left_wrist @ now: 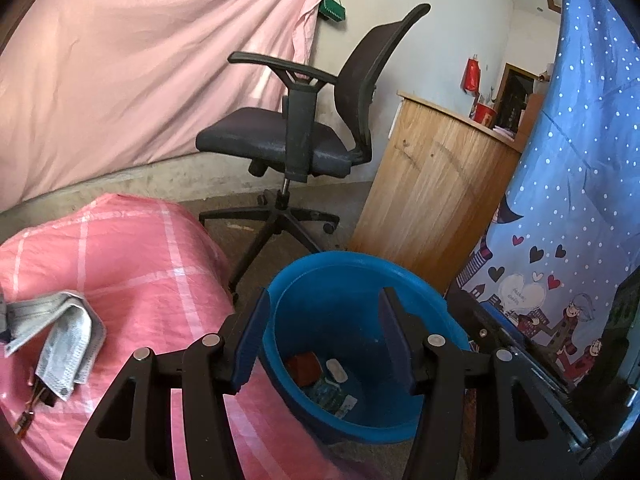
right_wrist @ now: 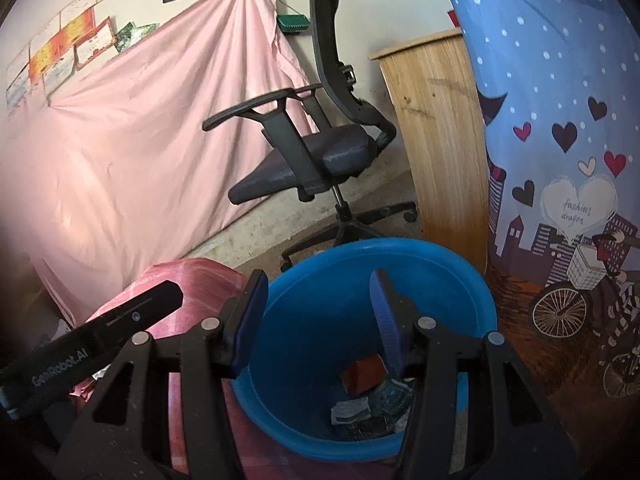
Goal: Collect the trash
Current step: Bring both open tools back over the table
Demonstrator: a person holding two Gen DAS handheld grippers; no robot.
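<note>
Both grippers hang over a blue bucket [left_wrist: 360, 280] holding trash, jaws spread and empty.

Readable writing: "GenRobot.AI" in white on the black body of the left gripper [right_wrist: 92, 340] as the right wrist view shows it, and "fashion dragon" inside a white heart on the blue printed cloth [right_wrist: 576, 208]. The left gripper [left_wrist: 324, 344] has its jaws apart with nothing between them, above the bucket mouth; the right gripper [right_wrist: 320, 320] likewise stands open and touches nothing. In the bucket bottom lie a red-brown box [right_wrist: 364, 372] and crumpled wrappers [right_wrist: 360, 412]. A folded newspaper [left_wrist: 60, 332] lies on the pink checked cover [left_wrist: 140, 260] left of the bucket. A black office chair [left_wrist: 304, 132] stands behind.
</note>
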